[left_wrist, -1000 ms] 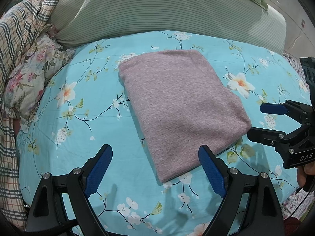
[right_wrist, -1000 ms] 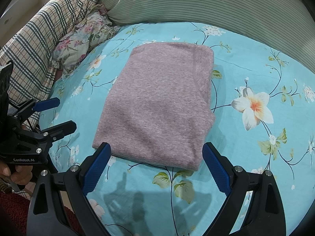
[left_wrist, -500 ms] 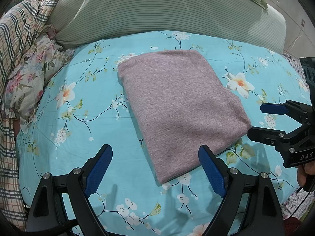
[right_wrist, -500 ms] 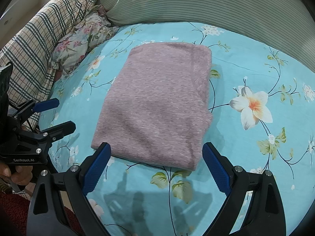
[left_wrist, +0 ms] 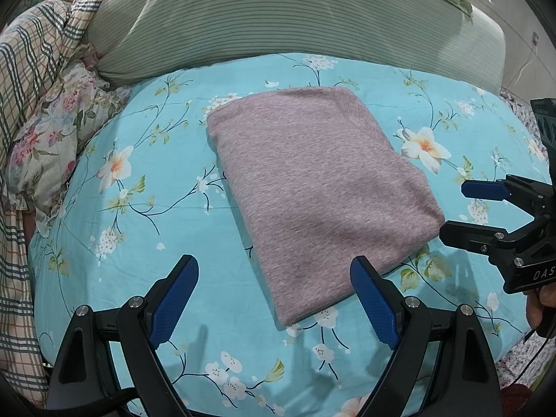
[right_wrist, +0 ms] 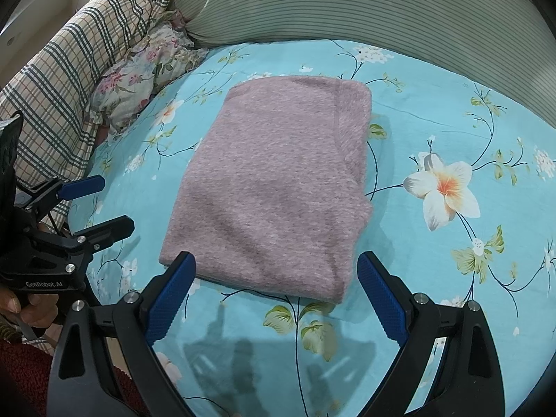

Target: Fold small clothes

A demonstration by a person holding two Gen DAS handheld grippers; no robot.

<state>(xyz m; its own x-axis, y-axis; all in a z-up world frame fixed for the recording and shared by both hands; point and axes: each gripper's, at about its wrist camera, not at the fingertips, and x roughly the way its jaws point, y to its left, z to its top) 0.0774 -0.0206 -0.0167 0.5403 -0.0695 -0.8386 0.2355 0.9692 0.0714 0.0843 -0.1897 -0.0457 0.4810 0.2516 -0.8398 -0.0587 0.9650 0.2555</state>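
Observation:
A mauve knitted garment (left_wrist: 319,194) lies folded into a flat rectangle on the turquoise floral bed sheet (left_wrist: 139,215); it also shows in the right wrist view (right_wrist: 278,187). My left gripper (left_wrist: 274,278) is open and empty, hovering just short of the garment's near corner. My right gripper (right_wrist: 276,278) is open and empty, hovering at the garment's near edge. Each gripper shows in the other's view: the right gripper (left_wrist: 462,210) at the right, the left gripper (right_wrist: 111,205) at the left.
A long green striped bolster (left_wrist: 278,17) lies along the far side of the bed. A plaid quilt (right_wrist: 59,80) and a floral pillow (right_wrist: 146,66) are piled at the left. The sheet's edge drops off at the near side.
Almost nothing has changed. Both grippers stay open over the near edge of the folded garment, with only a slight drift of the views.

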